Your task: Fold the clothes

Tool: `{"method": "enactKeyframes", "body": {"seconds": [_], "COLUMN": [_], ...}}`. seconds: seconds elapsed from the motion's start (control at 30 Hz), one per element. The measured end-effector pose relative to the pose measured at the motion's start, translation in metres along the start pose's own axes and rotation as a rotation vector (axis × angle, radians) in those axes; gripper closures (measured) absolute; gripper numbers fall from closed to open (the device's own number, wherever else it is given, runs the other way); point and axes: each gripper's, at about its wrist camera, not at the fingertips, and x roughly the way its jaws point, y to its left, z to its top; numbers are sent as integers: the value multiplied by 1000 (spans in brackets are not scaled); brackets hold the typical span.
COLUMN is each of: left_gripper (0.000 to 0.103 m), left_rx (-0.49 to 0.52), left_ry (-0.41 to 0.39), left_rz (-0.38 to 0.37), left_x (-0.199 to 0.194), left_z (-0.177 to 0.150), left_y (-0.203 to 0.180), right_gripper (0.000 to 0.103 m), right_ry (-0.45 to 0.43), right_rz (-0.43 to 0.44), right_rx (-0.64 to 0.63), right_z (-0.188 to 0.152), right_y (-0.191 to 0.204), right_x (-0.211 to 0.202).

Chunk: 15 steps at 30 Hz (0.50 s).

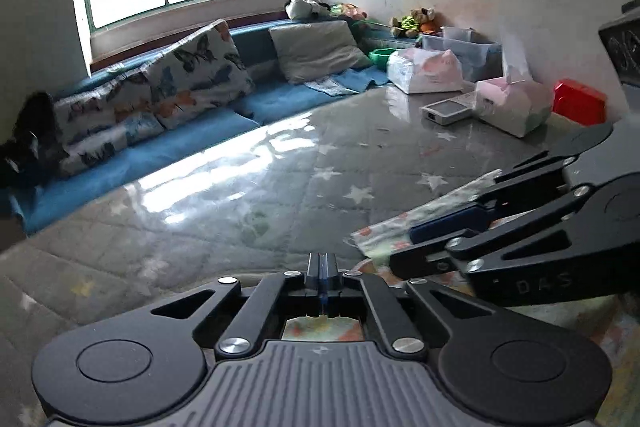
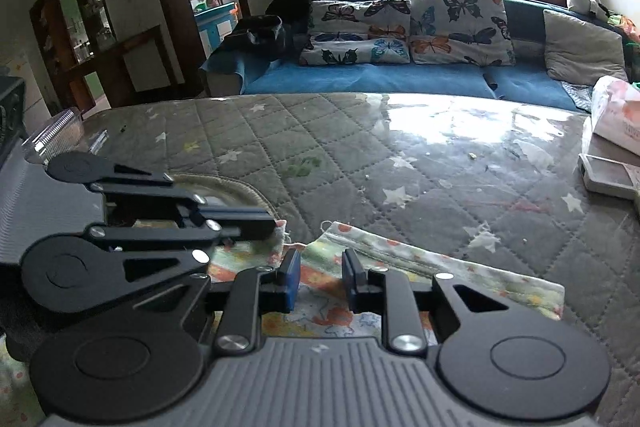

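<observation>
A light garment with an orange and green flower print (image 2: 404, 251) lies flat at the near edge of a grey quilted star-pattern table cover (image 2: 360, 155). My right gripper (image 2: 320, 267) hovers over it with its blue pads open and nothing between them. My left gripper (image 1: 322, 267) has its blue pads pressed together; the print cloth (image 1: 320, 329) shows under its body, but a grip on it cannot be made out. In the left wrist view the right gripper (image 1: 404, 239) comes in from the right over the garment's edge (image 1: 432, 207). In the right wrist view the left gripper (image 2: 276, 223) lies at the left.
A blue sofa (image 2: 360, 77) with butterfly cushions (image 2: 460, 23) runs along the table's far side. On the table's right end stand tissue packs (image 1: 424, 69), a small white device (image 1: 448, 109), a red box (image 1: 580, 101) and clear bins (image 1: 460, 45). A grey case (image 2: 36, 203) lies at the left.
</observation>
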Motion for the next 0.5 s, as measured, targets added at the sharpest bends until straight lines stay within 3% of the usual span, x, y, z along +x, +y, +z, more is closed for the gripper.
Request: {"method": "enactKeyframes", "body": {"seconds": [0.17,0.3,0.5], "left_gripper": [92,68,66], "left_rx": [19,5,-29], "left_ry": [29,57,53], "left_rz": [-9,8,4], "left_x": [3,9,12], "left_z": [-1,-3,-4], "left_y": [2,3,8], "right_gripper": [80,80,80], "right_ry": [1,-2,-1], "right_rz": [11,18,21], "right_rx": [1,3,13], "right_z": [-1,-4,-8], "right_y": [-1,0,-1], "right_x": [0,-1,-2]}}
